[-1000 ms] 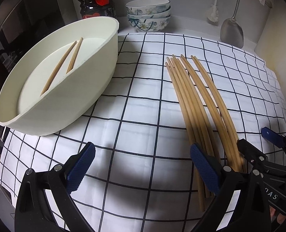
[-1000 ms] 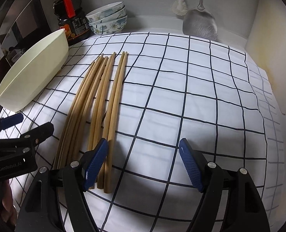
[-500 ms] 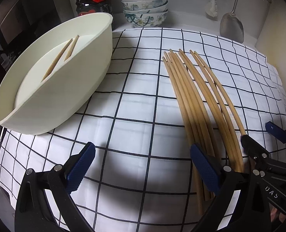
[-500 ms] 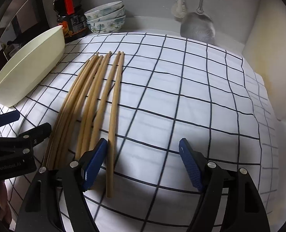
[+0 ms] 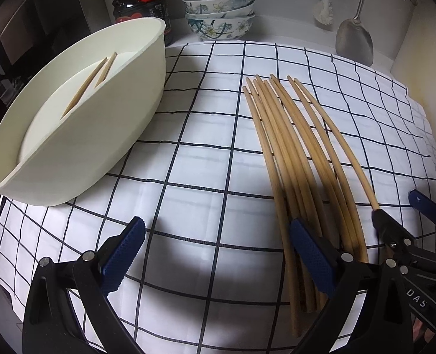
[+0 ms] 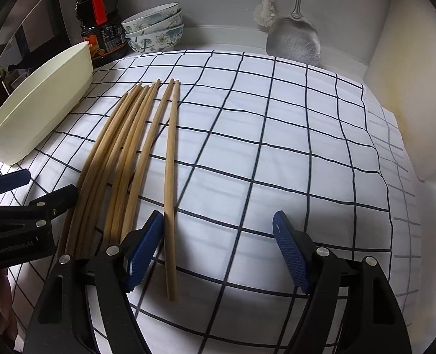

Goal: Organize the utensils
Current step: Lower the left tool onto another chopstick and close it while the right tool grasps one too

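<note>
Wooden chopsticks point(image 6: 123, 159) lay fanned on checked cloth; right tool point(image 6: 218, 253), spread open, should close squarely around the outermost stick point(image 6: 170, 177).

Both views are dim indoor exposures with strong fisheye distortion: the grid lines of the checked cloth point(image 5: 206, 153) bow outward, and the corners vignette to black. Light falls from above and behind the cameras. The left gripper point(image 5: 215, 253) and right gripper point(image 6: 218, 250) cast broad, soft shadows on the near cloth. Focus is sharp centrally; the far wall is softer and grainy.
</note>
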